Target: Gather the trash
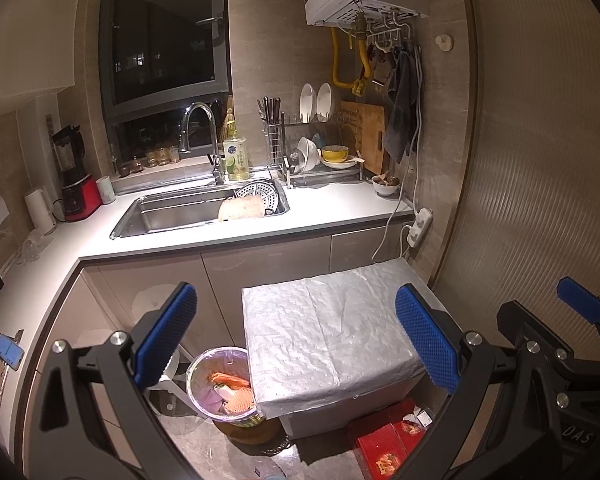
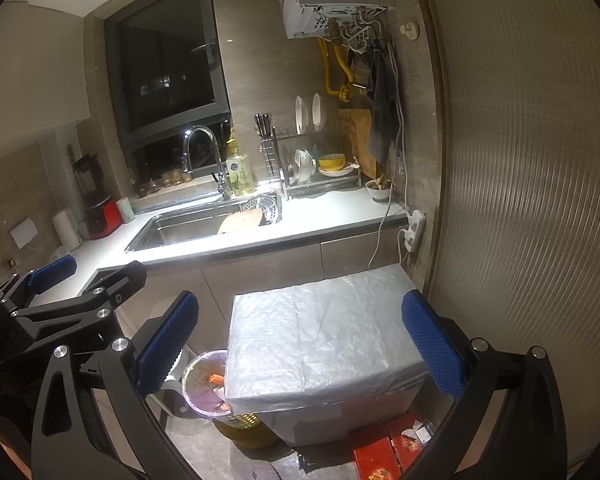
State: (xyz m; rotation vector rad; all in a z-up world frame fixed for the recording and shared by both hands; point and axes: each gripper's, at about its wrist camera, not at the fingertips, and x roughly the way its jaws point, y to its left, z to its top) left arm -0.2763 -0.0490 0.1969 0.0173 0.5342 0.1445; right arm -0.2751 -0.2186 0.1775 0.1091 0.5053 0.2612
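Left gripper: blue-padded fingers spread wide, nothing between them; held above the kitchen floor, pointing toward the counter.
Right gripper: likewise spread wide and empty, just beside the left one, each showing at the edge of the other's view.
Trash bin: stands on the floor, tucked against the left side of a foil-covered box; it is lined with a pale bag and already holds orange and white wrappers.
Loose trash: likely the small white scrap lying on the red cartons at the foot of the box; too small to identify.
Risk, reach: the box overhangs part of the bin's mouth, so a gripper coming down from above could strike the foil edge or tip the bin.
Risk, grasp: thin wrappers may slip from the wide pads or spill back out if the bag is snagged.
Risk, crowding: both tools sit close together and could knock each other when lowered.
Risk, cord: a white power strip dangles off the counter near the box.
Readable writing: "DAS" on the right tool's body in the left view; the green label on the dish-soap bottle is illegible.
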